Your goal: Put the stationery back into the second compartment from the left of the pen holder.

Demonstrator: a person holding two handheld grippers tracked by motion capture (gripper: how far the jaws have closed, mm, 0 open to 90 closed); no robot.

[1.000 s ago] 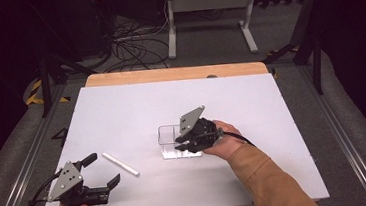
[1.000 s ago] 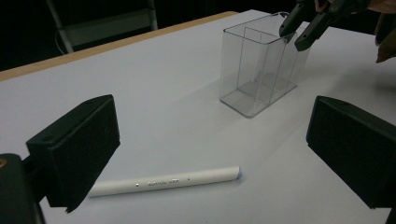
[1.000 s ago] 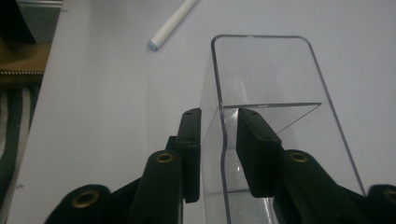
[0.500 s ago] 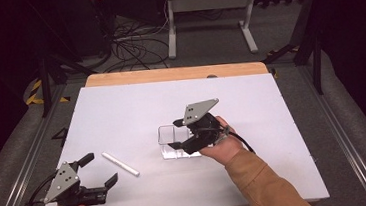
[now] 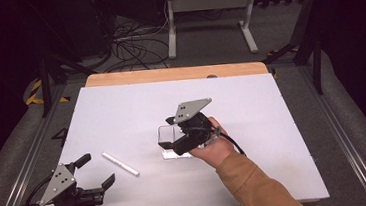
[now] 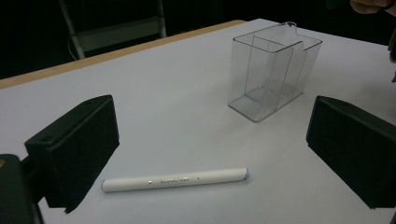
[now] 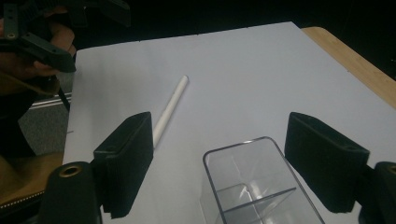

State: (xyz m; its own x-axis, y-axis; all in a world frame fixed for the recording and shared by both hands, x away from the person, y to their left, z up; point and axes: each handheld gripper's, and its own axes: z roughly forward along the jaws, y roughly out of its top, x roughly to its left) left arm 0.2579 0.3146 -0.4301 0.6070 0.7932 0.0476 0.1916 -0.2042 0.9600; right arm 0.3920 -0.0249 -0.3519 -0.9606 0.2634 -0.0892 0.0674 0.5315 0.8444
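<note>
White tabletop (image 5: 121, 108), wooden strip along far edge. Left gripper (image 5: 95, 172) nearest, low at near-left corner, fingers (image 6: 74, 149) spread wide, nothing between them, pointing toward the white pen (image 5: 120, 163). Pen lying flat just beyond left gripper, angled, apart from everything. Farther on, near the middle: clear plastic box (image 5: 166, 134), upright, open top, divider inside making compartments, looks empty. Right gripper (image 5: 168, 133) right at the box from the right side, raised a bit, fingers (image 7: 126, 158) wide open on either side of the box's near end, not touching it as far as seen. Right hand (image 5: 210, 146) behind, tan sleeve (image 5: 248, 182). Beyond tabletop: dark floor, cables (image 5: 130, 42), metal frame legs (image 5: 208, 10).
</note>
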